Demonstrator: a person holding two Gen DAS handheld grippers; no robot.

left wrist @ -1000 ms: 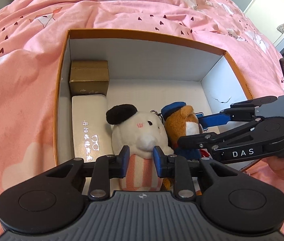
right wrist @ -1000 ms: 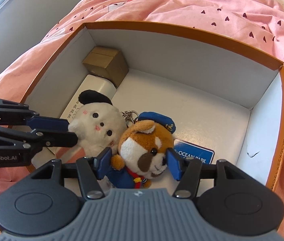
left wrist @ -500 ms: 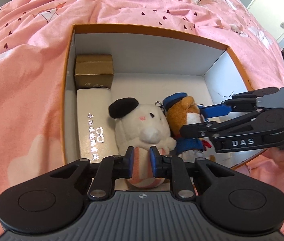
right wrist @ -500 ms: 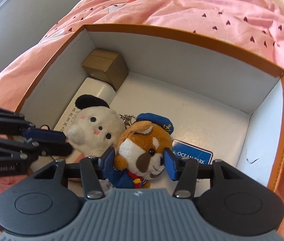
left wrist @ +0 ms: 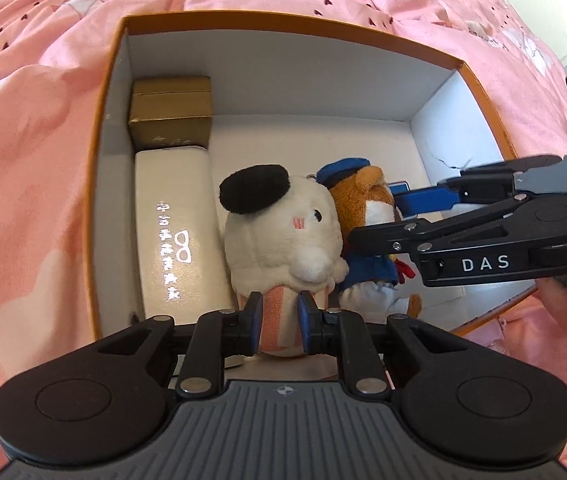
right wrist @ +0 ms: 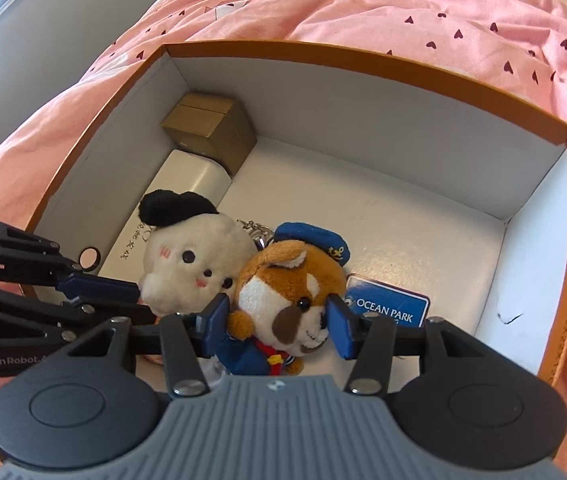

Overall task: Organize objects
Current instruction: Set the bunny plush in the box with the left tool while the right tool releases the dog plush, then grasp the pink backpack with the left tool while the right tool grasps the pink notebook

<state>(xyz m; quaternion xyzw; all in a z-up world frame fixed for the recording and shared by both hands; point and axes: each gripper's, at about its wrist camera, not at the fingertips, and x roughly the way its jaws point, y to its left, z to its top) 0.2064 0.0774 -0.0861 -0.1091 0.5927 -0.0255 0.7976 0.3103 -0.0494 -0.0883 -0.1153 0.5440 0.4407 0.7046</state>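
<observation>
An orange-rimmed white box (left wrist: 283,24) (right wrist: 363,60) lies on a pink bed. Inside it, a white plush with a black cap (left wrist: 283,232) (right wrist: 191,256) leans against a brown plush in a blue sailor suit (left wrist: 371,216) (right wrist: 291,280). My left gripper (left wrist: 279,322) is shut on the white plush's striped lower body. My right gripper (right wrist: 277,324) is shut on the brown plush's head and body; in the left wrist view it (left wrist: 423,216) reaches in from the right.
A gold box (left wrist: 171,116) (right wrist: 211,128) stands in the far left corner. A cream glasses case (left wrist: 175,232) (right wrist: 191,176) lies along the left wall. A blue "Ocean Park" tag (right wrist: 387,308) lies on the box floor. Pink bedding (left wrist: 23,140) surrounds the box.
My left gripper has closed tighter on the white plush's striped body. My right gripper has narrowed onto the brown plush. Both plush toys have risen slightly in the box.
</observation>
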